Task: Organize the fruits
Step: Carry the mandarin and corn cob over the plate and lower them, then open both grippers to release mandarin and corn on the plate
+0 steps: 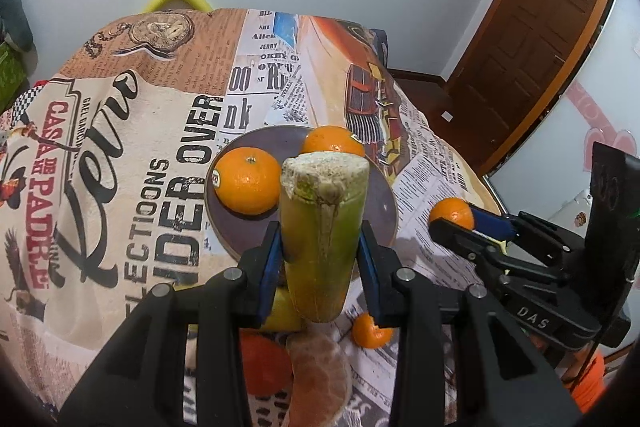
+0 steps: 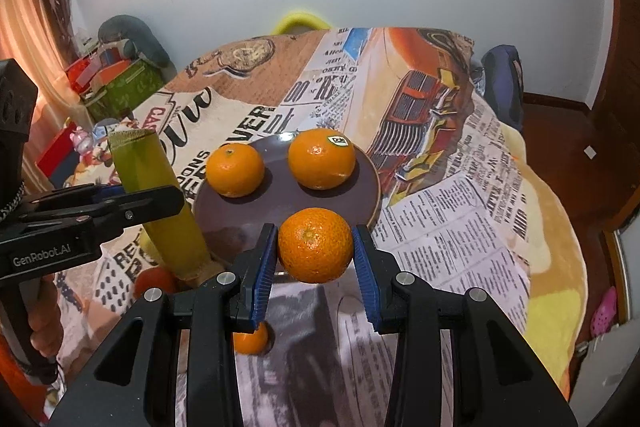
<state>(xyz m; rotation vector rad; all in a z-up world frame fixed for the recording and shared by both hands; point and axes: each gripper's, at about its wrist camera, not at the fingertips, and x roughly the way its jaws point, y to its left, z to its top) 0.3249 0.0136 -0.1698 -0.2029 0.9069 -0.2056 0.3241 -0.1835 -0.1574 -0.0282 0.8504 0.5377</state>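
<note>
Left tongs (image 1: 322, 251) clamped on a green-yellow stalk piece (image 1: 322, 239) — looks like a thick cut stem, pale fibrous cut end facing up, a dry brownish streak running down its side, smooth skin going yellow lower down. It is held upright and tilted above the desk (image 1: 120, 147), just in front of the plate in the left wrist view.

Right tongs (image 2: 315, 255) gripping a mandarin (image 2: 315, 245) between the blue pads (image 2: 264, 267) — bright orange, dimpled skin, stem scar facing the camera. It is held off the surface at the near edge of the dark round plate (image 2: 240, 227).

On the plate: two more mandarins, apart from each other. The left mandarin (image 2: 235, 169) is plain with a small green stem nub; the right mandarin (image 2: 321, 159) is bigger and carries a small dark sticker on top.

Loose on the desk near the tongs: a small mandarin (image 2: 250, 339) and a red-orange fruit (image 2: 154, 283) beside the stalk base. The left wrist view also shows a yellow fruit (image 1: 282, 311) and a peeled segment cluster (image 1: 320, 379) under the tongs. The desk has a newspaper-print cloth.
</note>
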